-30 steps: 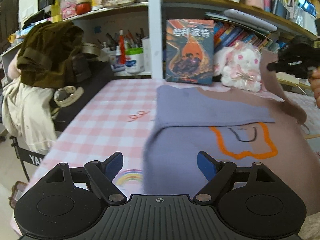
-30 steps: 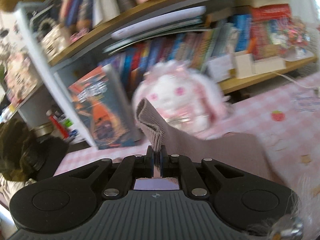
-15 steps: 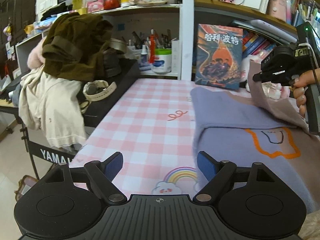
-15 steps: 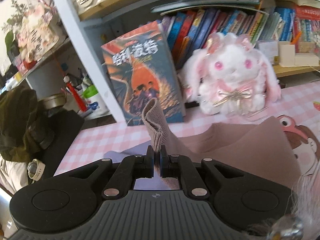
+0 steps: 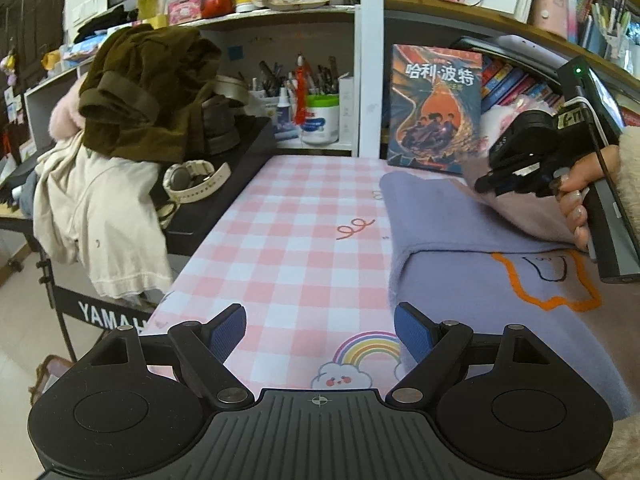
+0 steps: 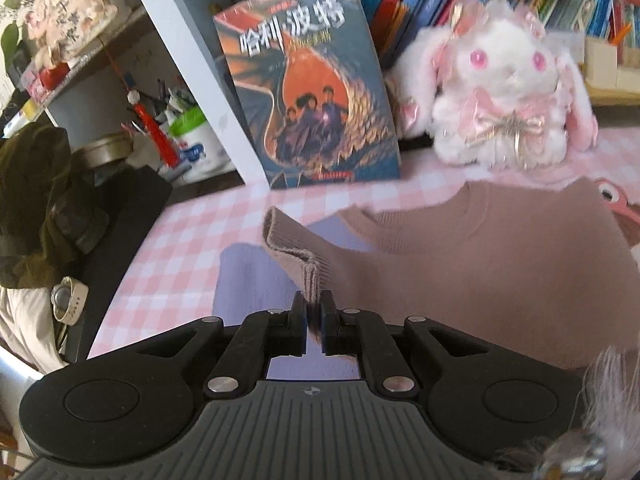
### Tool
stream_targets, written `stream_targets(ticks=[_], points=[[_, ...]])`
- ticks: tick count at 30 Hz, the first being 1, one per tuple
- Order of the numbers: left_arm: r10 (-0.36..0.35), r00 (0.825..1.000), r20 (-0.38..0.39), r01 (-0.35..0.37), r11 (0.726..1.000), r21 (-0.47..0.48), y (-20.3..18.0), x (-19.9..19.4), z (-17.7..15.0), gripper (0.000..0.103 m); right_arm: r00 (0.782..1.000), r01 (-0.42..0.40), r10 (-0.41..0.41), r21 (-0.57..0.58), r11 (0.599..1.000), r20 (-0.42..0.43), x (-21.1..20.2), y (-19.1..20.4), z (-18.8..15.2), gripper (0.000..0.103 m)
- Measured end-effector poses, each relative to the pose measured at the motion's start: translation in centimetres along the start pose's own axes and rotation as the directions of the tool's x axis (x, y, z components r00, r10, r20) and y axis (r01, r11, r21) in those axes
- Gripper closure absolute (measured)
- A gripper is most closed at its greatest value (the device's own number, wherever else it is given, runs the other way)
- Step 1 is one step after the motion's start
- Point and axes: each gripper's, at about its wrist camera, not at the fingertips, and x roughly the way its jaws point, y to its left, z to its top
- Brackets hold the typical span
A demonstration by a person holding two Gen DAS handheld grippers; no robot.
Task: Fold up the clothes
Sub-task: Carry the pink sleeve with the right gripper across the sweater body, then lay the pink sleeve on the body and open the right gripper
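Checked tablecloth (image 5: 280,248) covers the desk; bookshelf behind it at 12 o'clock. Pile of clothes (image 5: 132,96) sits off the desk at 9–10 o'clock, clear of the folding area and probably waiting its turn.

Sweater (image 5: 472,300) lies flat on the cloth at 3 o'clock of the left view, lilac side with an orange outline drawing facing up. Left side panel is already turned in over the body, giving a straight edge along the checks. In the right view the other half shows as mauve (image 6: 500,264), spread toward 2 o'clock.

Book (image 6: 312,104) and plush rabbit (image 6: 508,92) stand at the back, just beyond the sweater's far edge: tight margin there.

Right gripper (image 6: 314,308) holds the ribbed cuff (image 6: 296,256) of the mauve sleeve, carried over the lilac panel, so the sleeve can be laid across the body. Its jaws have just been opening a crack; cuff is between them, and whether the pads grip it I cannot tell. Looks like the release point of the sleeve fold.

Left gripper (image 5: 320,334) hangs wide and empty above the rainbow print (image 5: 368,352), just beside the sweater's near-left edge. Likely parked there to pin or take the hem next.
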Motion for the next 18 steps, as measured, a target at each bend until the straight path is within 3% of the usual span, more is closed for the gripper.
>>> stream_targets(ticks=[2,3,4,10,18], points=[[-0.007,1.000,0.001,0.007,1.000,0.004,-0.2,0.1,0.1,0.019,0.999,-0.033,0.033,0.004,0.999,-0.007,-0.4,0.0,-0.1,0.079],[-0.012,1.000,0.002,0.012,1.000,0.006,-0.3,0.2,0.1,0.019,0.999,-0.050,0.050,0.001,0.999,-0.003,-0.8,0.0,-0.2,0.068],[-0.018,1.000,0.003,0.018,1.000,0.010,-0.4,0.2,0.2,0.019,0.998,-0.066,0.066,-0.001,0.998,0.001,-1.1,0.0,-0.2,0.065],[-0.063,0.998,0.010,0.063,0.998,0.028,-1.3,0.7,0.6,0.019,0.998,-0.058,0.059,-0.035,0.998,0.020,-3.3,-0.7,-0.9,0.062],[-0.118,0.993,0.004,0.118,0.992,0.039,-2.0,1.5,0.7,0.019,0.999,0.039,-0.038,-0.050,0.998,0.017,-7.0,-4.3,-4.1,0.055]])
